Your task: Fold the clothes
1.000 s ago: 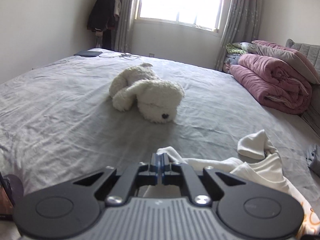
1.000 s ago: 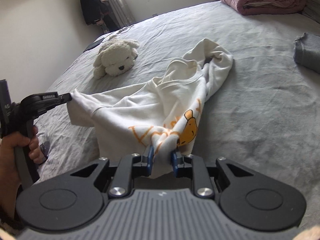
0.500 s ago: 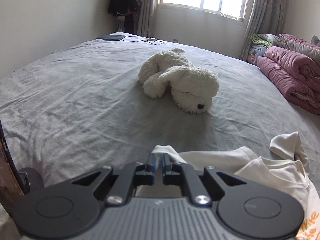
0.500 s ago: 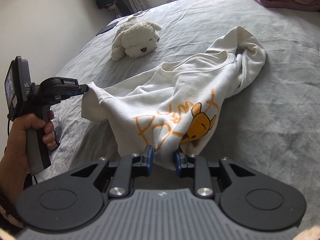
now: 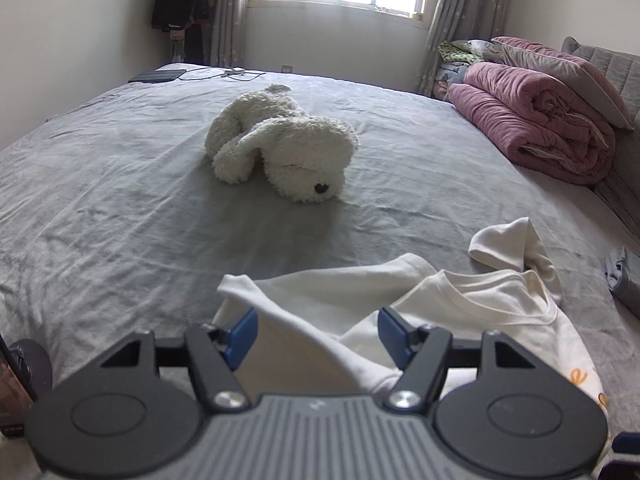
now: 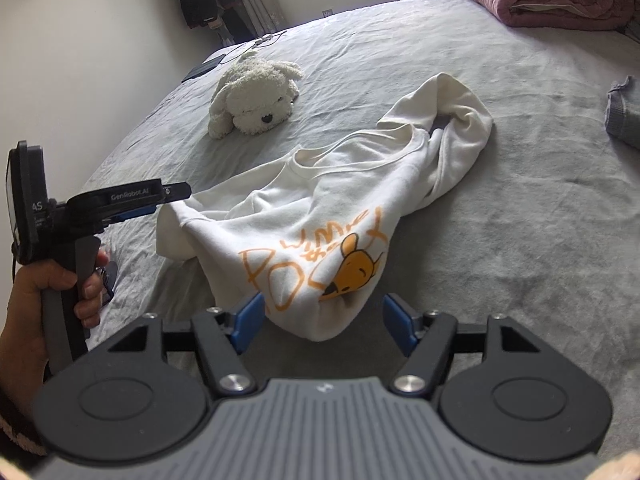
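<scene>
A cream sweatshirt (image 6: 340,208) with an orange bear print lies crumpled on the grey bed (image 6: 520,220), one sleeve bunched toward the far right. In the right wrist view my right gripper (image 6: 324,324) has its jaws opening. The printed hem lies loose between its blue pads (image 6: 248,322), and neither pad presses on it. My left gripper (image 5: 318,334) is opening as well, with a fold of the sweatshirt (image 5: 460,304) resting slack between its fingers. From the right wrist view the left gripper (image 6: 164,200) sits at the garment's left corner, held by a hand.
A white plush dog (image 5: 280,148) lies in the middle of the bed, beyond the sweatshirt. A rolled pink quilt (image 5: 540,128) and pillows fill the far right. A grey garment (image 6: 624,116) sits at the right edge. A tablet (image 5: 158,76) with cables lies at the far left corner.
Both grippers were shut on the sweatshirt and now stand wide, letting go. The cloth has sagged onto the bed between the pads.
</scene>
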The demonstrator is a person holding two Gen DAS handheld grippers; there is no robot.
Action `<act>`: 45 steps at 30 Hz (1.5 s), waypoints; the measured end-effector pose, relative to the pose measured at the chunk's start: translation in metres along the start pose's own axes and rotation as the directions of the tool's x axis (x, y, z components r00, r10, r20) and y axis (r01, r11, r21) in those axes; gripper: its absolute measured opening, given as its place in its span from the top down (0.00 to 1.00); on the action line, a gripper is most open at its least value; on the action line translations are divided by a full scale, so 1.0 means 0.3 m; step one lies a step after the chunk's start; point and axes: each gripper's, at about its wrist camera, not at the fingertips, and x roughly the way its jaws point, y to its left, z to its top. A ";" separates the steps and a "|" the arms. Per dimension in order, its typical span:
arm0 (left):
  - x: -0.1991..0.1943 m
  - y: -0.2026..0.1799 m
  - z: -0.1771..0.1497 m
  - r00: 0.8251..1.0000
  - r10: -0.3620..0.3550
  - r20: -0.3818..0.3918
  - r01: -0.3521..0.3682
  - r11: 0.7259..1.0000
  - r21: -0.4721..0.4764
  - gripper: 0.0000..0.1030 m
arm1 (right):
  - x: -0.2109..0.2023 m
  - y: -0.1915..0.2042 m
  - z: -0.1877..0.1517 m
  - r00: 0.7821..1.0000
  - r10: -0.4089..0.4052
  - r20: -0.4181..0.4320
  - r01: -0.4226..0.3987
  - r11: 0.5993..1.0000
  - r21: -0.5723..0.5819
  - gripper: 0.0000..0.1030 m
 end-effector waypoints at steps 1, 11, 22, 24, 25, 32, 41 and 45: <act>-0.006 -0.011 -0.004 1.000 -0.017 -0.003 0.017 1.000 0.007 0.28 | -0.006 -0.014 0.006 1.000 -0.017 0.009 0.017 1.000 -0.001 0.32; -0.002 -0.125 -0.086 0.975 -0.205 -0.091 0.209 0.977 0.044 0.06 | 0.060 -0.195 0.088 0.990 -0.135 0.031 0.130 0.983 0.126 0.32; 0.054 -0.178 -0.140 0.956 -0.229 -0.184 0.244 0.968 0.059 0.01 | 0.248 -0.317 0.187 0.977 -0.210 0.042 0.197 0.959 0.201 0.32; 0.059 -0.174 -0.142 0.954 -0.229 -0.191 0.243 0.969 0.051 0.01 | 0.283 -0.329 0.201 0.975 -0.216 0.045 0.202 0.957 0.209 0.33; 0.062 -0.172 -0.142 0.954 -0.229 -0.195 0.243 0.969 0.046 0.01 | 0.301 -0.333 0.207 0.975 -0.216 0.043 0.202 0.955 0.216 0.34; 0.081 -0.156 -0.143 0.947 -0.234 -0.221 0.242 0.970 0.006 0.01 | 0.404 -0.300 0.221 0.965 -0.254 0.062 0.238 0.953 0.186 0.57; 0.111 -0.146 -0.149 0.946 -0.219 -0.237 0.223 0.975 -0.013 0.01 | 0.386 -0.271 0.230 0.931 -0.348 0.108 0.331 0.932 0.149 0.92; 0.119 -0.138 -0.149 0.948 -0.217 -0.234 0.218 0.976 -0.023 0.01 | 0.307 -0.280 0.242 0.913 -0.378 0.153 0.357 0.922 0.152 0.93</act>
